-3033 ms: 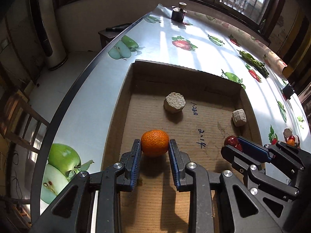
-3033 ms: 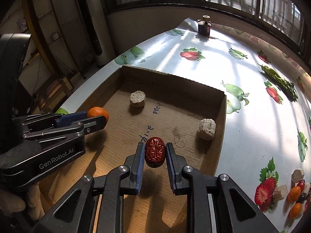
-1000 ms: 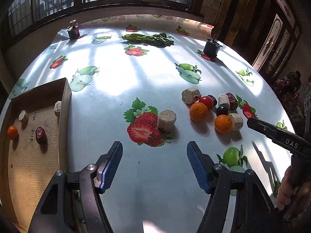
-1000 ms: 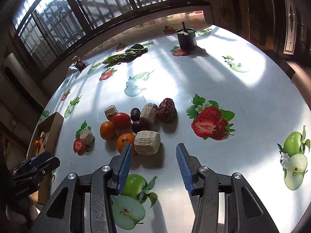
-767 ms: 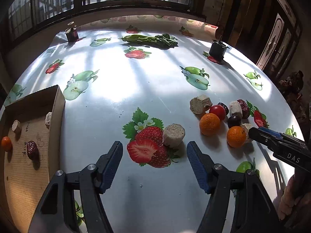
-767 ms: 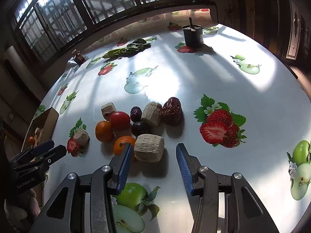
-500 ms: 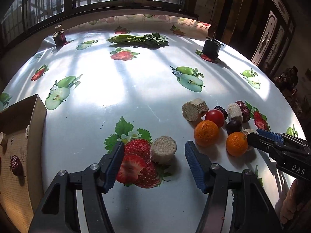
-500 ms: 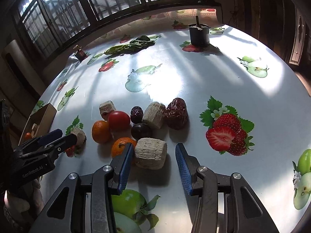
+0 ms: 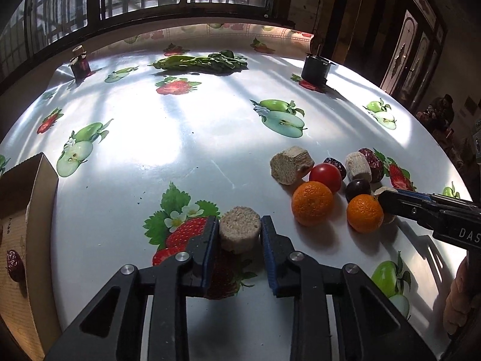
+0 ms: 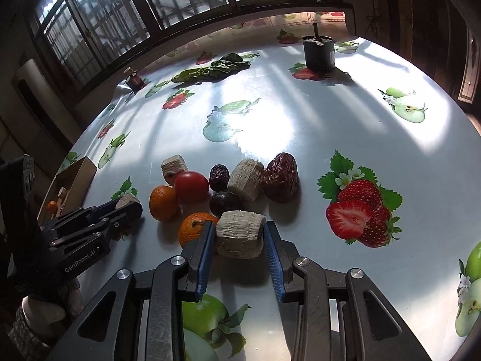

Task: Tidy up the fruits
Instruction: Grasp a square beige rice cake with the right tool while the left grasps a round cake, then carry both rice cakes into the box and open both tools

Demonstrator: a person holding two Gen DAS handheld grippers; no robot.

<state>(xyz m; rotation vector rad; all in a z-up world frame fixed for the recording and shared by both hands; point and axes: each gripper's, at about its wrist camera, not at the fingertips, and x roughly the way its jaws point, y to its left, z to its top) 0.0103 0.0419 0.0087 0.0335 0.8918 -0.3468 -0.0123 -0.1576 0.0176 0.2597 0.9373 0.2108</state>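
Glossy white oilcloth printed with strawberries and apples covers the round table (image 9: 186, 138), the largest item and the landmark for all positions here. At its left edge sits the shallow brown cardboard box (image 9: 36, 186), holding a wrinkled red date (image 9: 14, 266). Toward the table's right side lies the fruit cluster: two oranges (image 9: 312, 203), a red tomato (image 9: 326, 176), dark dates and several tan pieces.

The left gripper (image 9: 239, 243) has its black jaws with blue pads closing on a short tan fibrous cylinder (image 9: 239, 233), which stands on a printed strawberry near the table's front, well apart from the cluster. The pads appear to touch both its flanks.

The right gripper (image 10: 239, 245) has its jaws closing on a larger tan fibrous block (image 10: 240, 234) at the cluster's near edge. The pads bracket both ends; contact looks made or nearly made. An orange (image 10: 195, 225) touches or crowds the left jaw.

Risks, as judged:
- The block may crumble or slip if the rough surface is pinched only at the pad tips.
- Lifting the right gripper may nudge the adjacent orange and set it rolling toward the table's edge.
- The cylinder may tilt if lifted before the pads seat fully.
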